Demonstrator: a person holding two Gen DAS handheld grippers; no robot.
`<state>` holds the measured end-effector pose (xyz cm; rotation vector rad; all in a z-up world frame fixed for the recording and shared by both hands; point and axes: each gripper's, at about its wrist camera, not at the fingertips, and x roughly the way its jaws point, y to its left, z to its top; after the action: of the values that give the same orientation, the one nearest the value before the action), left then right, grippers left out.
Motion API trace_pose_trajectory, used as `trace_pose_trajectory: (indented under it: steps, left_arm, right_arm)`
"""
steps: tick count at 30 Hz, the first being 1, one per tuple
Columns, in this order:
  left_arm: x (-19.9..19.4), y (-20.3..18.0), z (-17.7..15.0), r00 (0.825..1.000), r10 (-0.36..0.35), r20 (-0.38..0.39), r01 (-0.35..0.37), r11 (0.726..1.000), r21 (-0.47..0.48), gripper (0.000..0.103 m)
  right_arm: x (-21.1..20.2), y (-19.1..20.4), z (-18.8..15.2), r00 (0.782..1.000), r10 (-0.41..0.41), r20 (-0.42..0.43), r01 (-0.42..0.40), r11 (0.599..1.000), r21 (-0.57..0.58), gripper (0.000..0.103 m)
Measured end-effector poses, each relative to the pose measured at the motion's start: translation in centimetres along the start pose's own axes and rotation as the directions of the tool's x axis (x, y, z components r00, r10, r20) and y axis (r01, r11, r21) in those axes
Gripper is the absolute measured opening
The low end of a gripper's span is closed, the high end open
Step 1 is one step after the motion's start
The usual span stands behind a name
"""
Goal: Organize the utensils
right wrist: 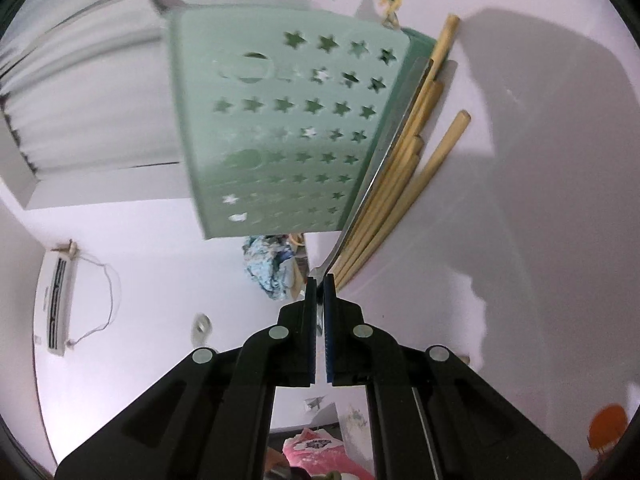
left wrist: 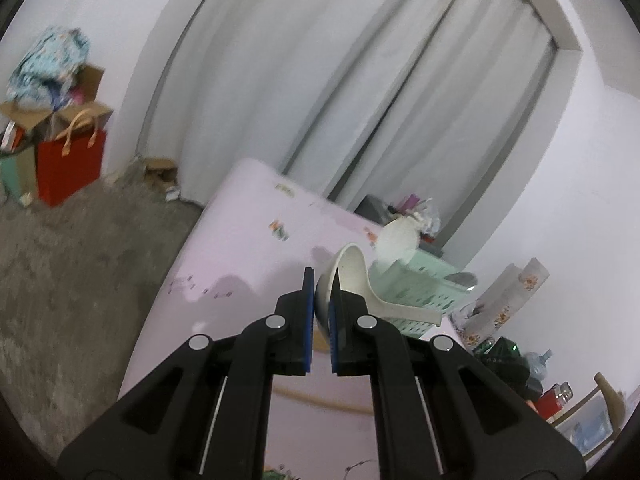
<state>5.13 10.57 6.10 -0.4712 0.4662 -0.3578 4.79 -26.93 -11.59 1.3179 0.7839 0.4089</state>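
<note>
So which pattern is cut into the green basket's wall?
Star-shaped holes in rows on the green basket, clearest in the right wrist view.

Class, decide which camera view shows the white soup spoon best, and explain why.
The left wrist view: the white soup spoon is gripped by its bowl in the left gripper, handle pointing toward the green basket. The right wrist view shows none of it.

Dim, soft light; motion blur, perhaps, and heavy fisheye bending at edges.
</note>
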Motion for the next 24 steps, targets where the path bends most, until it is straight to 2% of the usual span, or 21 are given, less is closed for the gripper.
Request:
trace_pose_trajectory:
  steps: [5, 10, 15, 21, 24]
  left_arm:
    - [-0.1, -3.1, 1.9, 0.998, -0.048, 0.045, 0.046, 0.997, 0.061, 0.005]
    - [0.8, -6.4, 3.8, 0.994, -0.094, 0.055, 0.085, 0.987, 0.139, 0.005]
    - [3.1, -10.9, 5.9, 0.992, -0.113, 0.049, 0.097, 0.96, 0.261, 0.005]
    - [8.2, -16.3, 6.6, 0.999, -0.05, 0.009, 0.041, 0.897, 0.441, 0.005]
    - [10.8, -18.7, 6.1, 1.0, 0.02, 0.002, -0.018, 0.839, 0.543, 0.005]
  right_arm:
    - [-2.4, -0.1, -0.2, 0.999, 0.046, -0.002, -0.046, 0.999, -0.009, 0.003]
    - [-4.4, 0.2, -0.4, 0.997, 0.082, 0.006, -0.081, 0.996, -0.036, 0.003]
    - [-6.4, 0.2, -0.3, 0.994, 0.108, 0.02, -0.106, 0.992, -0.069, 0.003]
    - [-7.4, -0.2, 0.3, 0.99, 0.14, 0.027, -0.138, 0.989, -0.061, 0.003]
    - [-7.5, -0.6, 0.7, 0.989, 0.142, 0.029, -0.141, 0.988, -0.057, 0.003]
